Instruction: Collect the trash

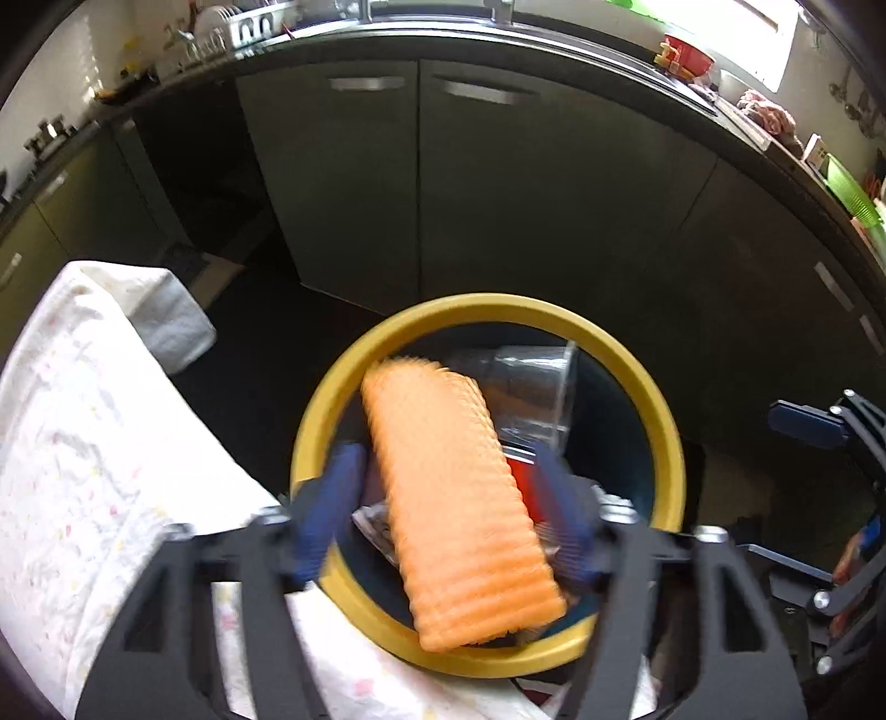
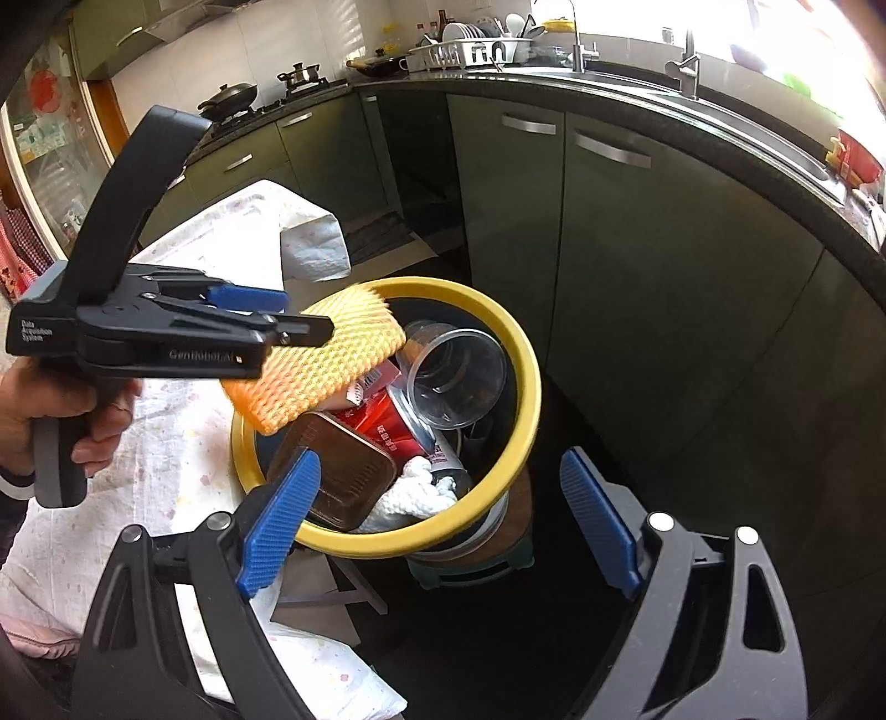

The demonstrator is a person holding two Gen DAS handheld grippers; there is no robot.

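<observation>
Orange foam net (image 1: 459, 498): ribbed sleeve, blurred, over the bin mouth between the left pads, which stand apart from it.
Left gripper (image 1: 451, 501): jaws released, above the bin; a hand (image 2: 52, 415) grips its handle.
Right gripper (image 2: 443, 515): jaws wide, empty, beside the bin.
Bin (image 2: 526, 399): yellow rim; holds a clear cup (image 2: 457, 376), red can (image 2: 398, 429), brown tin (image 2: 343, 471), white cloth (image 2: 412, 490).
Tablecloth (image 1: 77, 443): white, just beside the bin.

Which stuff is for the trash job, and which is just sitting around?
For the job: orange foam net at the left tongs, yellow-rimmed bin, clear cup, red can.

Just there: dish rack, pans, patterned cloth.
</observation>
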